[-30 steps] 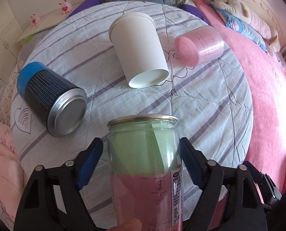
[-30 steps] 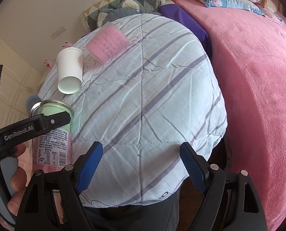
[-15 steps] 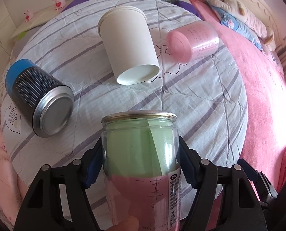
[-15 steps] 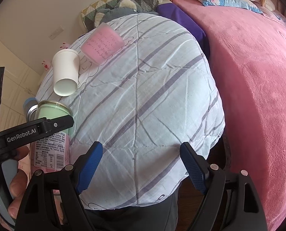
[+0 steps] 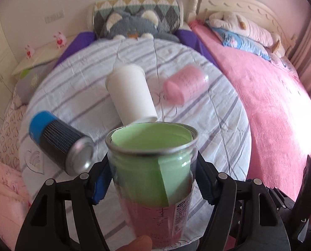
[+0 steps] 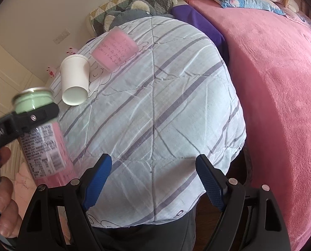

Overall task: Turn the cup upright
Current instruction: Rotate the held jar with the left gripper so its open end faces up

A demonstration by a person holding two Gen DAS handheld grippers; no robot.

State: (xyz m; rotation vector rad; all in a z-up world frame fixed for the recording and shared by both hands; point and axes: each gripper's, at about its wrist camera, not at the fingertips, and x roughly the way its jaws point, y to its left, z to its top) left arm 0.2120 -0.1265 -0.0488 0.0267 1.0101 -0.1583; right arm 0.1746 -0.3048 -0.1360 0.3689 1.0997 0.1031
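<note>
My left gripper (image 5: 153,179) is shut on a clear can-shaped cup (image 5: 153,167) with a green and pink paper lining and a metal rim. It holds the cup lifted off the table, mouth up and tilted slightly away. The cup also shows at the left of the right wrist view (image 6: 40,129), clamped by the left gripper's fingers (image 6: 36,115). My right gripper (image 6: 153,182) is open and empty above the near edge of the round table (image 6: 165,115).
On the striped tablecloth (image 5: 207,125) lie a white paper cup (image 5: 130,94), a pink plastic cup (image 5: 184,87) and a black can with a blue end (image 5: 59,142), all on their sides. A pink bed (image 5: 270,104) lies right, plush cushions behind.
The left gripper closed on the green and pink cup, then lifted it and tipped it so its open mouth now shows. The right gripper stayed open and nearly still.
</note>
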